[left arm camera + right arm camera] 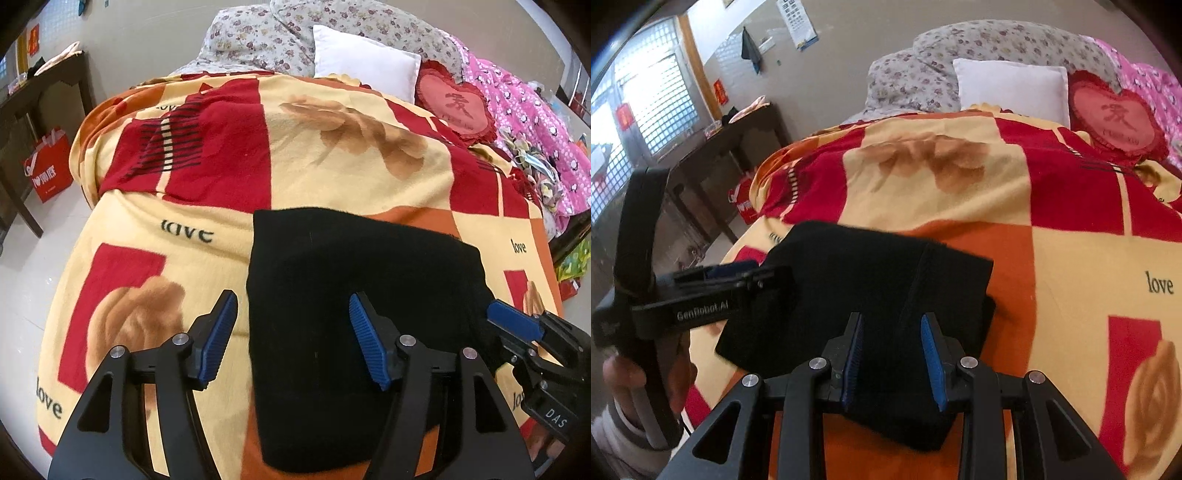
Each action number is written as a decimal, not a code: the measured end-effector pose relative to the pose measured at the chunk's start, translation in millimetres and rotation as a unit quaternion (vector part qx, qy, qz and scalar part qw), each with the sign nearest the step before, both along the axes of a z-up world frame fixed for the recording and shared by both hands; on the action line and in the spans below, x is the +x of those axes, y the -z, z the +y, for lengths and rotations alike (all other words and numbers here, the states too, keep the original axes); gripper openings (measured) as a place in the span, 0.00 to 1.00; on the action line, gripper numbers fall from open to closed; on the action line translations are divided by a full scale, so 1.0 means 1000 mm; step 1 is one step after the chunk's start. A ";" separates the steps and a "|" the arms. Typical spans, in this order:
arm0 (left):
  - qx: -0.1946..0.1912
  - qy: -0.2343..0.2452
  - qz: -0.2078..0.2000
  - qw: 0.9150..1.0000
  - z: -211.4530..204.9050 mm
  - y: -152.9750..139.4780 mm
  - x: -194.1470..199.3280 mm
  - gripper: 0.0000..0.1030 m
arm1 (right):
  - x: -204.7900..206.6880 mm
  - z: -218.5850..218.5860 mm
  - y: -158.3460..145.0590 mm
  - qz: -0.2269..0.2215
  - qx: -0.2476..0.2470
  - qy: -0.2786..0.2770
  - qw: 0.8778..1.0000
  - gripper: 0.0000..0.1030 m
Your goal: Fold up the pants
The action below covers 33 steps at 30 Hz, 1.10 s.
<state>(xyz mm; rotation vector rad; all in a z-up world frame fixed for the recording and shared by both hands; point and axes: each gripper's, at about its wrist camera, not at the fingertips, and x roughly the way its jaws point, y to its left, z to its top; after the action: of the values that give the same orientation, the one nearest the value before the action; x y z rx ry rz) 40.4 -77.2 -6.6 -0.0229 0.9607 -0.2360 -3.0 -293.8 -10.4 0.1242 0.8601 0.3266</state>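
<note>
Fingers (221, 332) on the left gripper (293, 339) spread wide, empty; right gripper (894, 363) pinches the black pants (362, 295), folded on the bed (207, 229). Soft, limp, light: best grabbed at corners.

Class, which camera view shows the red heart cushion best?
The right wrist view: the heart cushion shows whole and large beside the white pillow. The left wrist view shows it smaller and farther off.

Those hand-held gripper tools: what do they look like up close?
Each hand-held gripper, left and right, is a black frame with silver pivot bolts and two fingers faced with ribbed blue pads. One side reads "GenRobot.AI" in white. A pale sleeve shows at the wrist.
</note>
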 end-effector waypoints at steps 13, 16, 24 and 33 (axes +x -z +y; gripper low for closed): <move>-0.033 -0.002 0.019 0.999 0.008 0.019 -0.033 0.69 | -0.019 -0.007 0.021 0.008 -0.017 0.015 1.000 0.36; -0.033 -0.002 0.022 0.999 0.007 0.018 -0.033 0.69 | -0.018 -0.010 0.017 0.015 -0.008 0.014 1.000 0.36; -0.029 0.000 0.019 0.999 0.012 0.010 -0.032 0.69 | -0.016 -0.022 0.006 0.013 -0.007 0.040 0.999 0.42; -0.044 0.002 0.035 0.998 0.020 0.012 -0.021 0.69 | -0.002 -0.037 0.020 0.036 0.064 0.063 0.995 0.56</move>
<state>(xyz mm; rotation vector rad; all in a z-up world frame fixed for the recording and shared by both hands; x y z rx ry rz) 19.6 -57.1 -18.7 -0.1108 1.0194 -0.2820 -5.5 -330.6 -29.9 0.3101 0.8978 0.2609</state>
